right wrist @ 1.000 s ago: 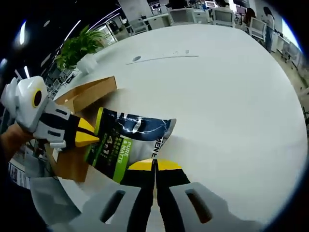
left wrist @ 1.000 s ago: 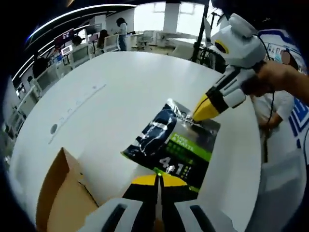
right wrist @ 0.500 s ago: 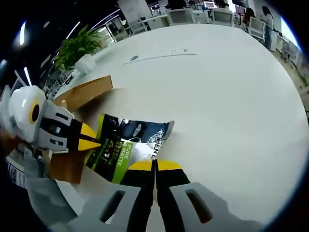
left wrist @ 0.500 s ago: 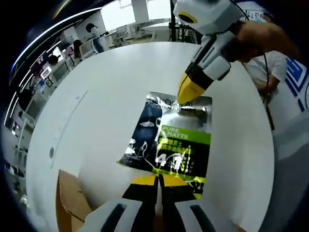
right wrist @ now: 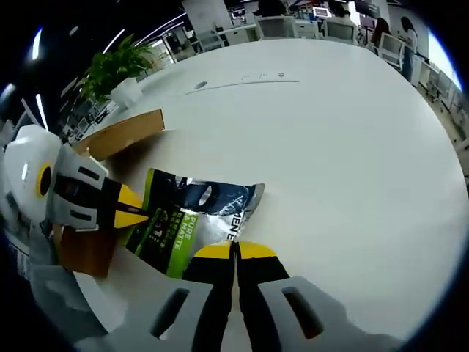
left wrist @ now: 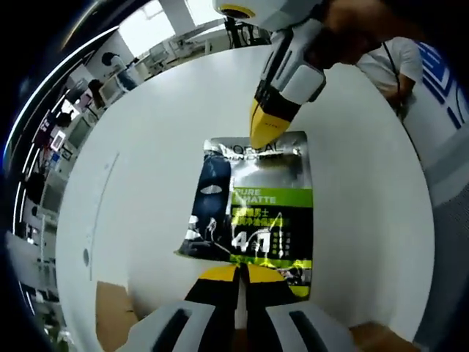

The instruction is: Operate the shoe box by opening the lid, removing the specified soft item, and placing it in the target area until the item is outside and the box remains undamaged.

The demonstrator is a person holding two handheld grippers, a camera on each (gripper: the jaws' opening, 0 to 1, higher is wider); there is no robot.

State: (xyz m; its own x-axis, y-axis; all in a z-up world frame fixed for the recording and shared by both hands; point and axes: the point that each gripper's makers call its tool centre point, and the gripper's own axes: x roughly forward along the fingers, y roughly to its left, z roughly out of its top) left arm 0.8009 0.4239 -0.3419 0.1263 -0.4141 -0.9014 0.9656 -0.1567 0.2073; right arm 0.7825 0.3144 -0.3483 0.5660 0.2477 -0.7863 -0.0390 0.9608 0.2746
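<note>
A soft foil packet (left wrist: 253, 202), dark blue with a green band, is stretched between both grippers over the white table (left wrist: 146, 147). My left gripper (left wrist: 238, 268) is shut on its near edge. My right gripper (left wrist: 262, 138) comes down from the top, its yellow tips shut on the far edge. In the right gripper view the packet (right wrist: 194, 220) runs from my right gripper (right wrist: 236, 248) to the left gripper (right wrist: 139, 214). The brown cardboard shoe box (right wrist: 117, 136) lies behind the packet, with a corner (left wrist: 113, 315) at the lower left.
A person in a white shirt (left wrist: 410, 66) stands at the table's right edge, hand (left wrist: 352, 29) on the right gripper. A potted plant (right wrist: 113, 66) stands at the table's far left. Desks and people (left wrist: 95, 88) lie beyond. The wide tabletop (right wrist: 330, 147) spreads to the right.
The left gripper view has swung, so the packet now reads upright and the box has slid toward its lower left. Both grippers stay shut on the packet, which lies flatter between them.
</note>
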